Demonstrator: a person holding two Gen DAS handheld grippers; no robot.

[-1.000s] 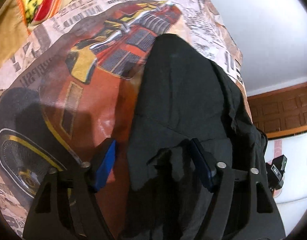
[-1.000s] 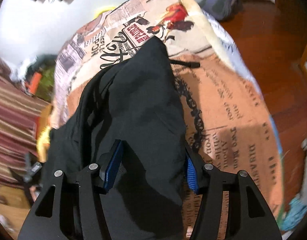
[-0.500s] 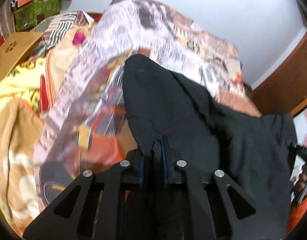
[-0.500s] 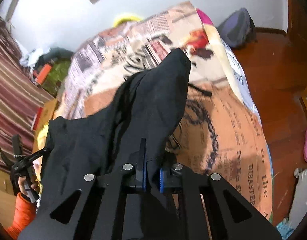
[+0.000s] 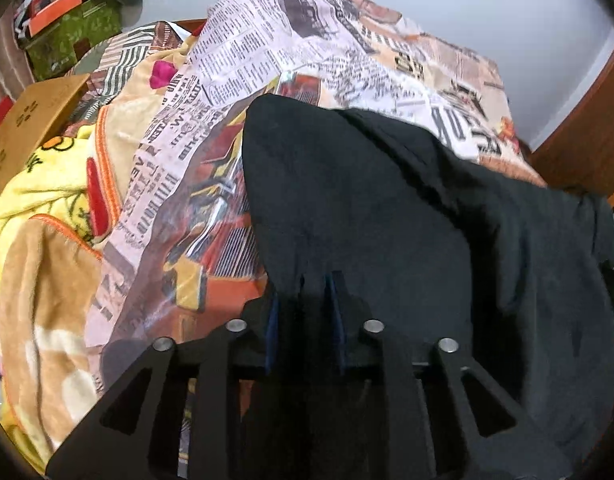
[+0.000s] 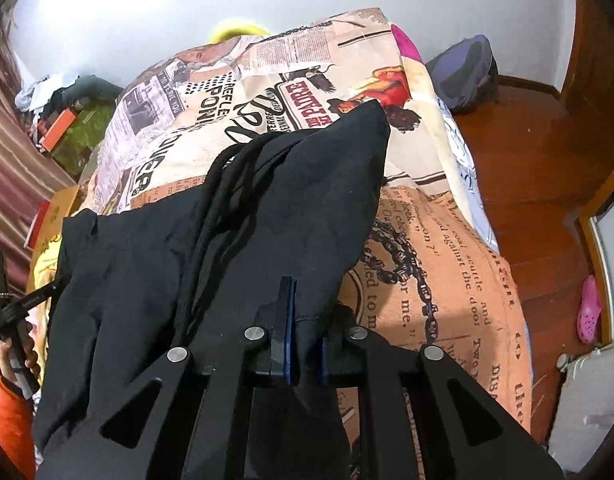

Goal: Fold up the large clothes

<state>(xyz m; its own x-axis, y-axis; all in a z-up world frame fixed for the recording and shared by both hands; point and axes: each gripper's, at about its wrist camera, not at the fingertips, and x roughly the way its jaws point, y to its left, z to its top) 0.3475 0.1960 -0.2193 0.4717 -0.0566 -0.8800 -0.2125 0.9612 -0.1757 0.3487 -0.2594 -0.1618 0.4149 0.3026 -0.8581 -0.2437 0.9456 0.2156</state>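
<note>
A large black garment [image 5: 387,216] hangs between my two grippers above a bed with a newspaper-print cover [image 5: 243,60]. My left gripper [image 5: 305,300] is shut on the garment's near edge, blue pads pinching the cloth. My right gripper [image 6: 305,320] is shut on the garment [image 6: 267,208] at its other near edge. The cloth is lifted and stretches away from both grippers, its far end resting on the bed cover [image 6: 427,240]. The left gripper also shows at the left edge of the right wrist view [image 6: 11,312], held by a hand in an orange sleeve.
A yellow and tan blanket [image 5: 47,216] lies on the bed's left side. A cardboard box [image 5: 27,120] and a green box [image 5: 71,36] stand beyond it. Wooden floor [image 6: 539,152], a dark bag [image 6: 467,72] and a pink shoe [image 6: 589,312] lie right of the bed.
Both grippers closed on the black garment's edge and lifted it off the bed. The views rose and tilted, showing more of the room.
</note>
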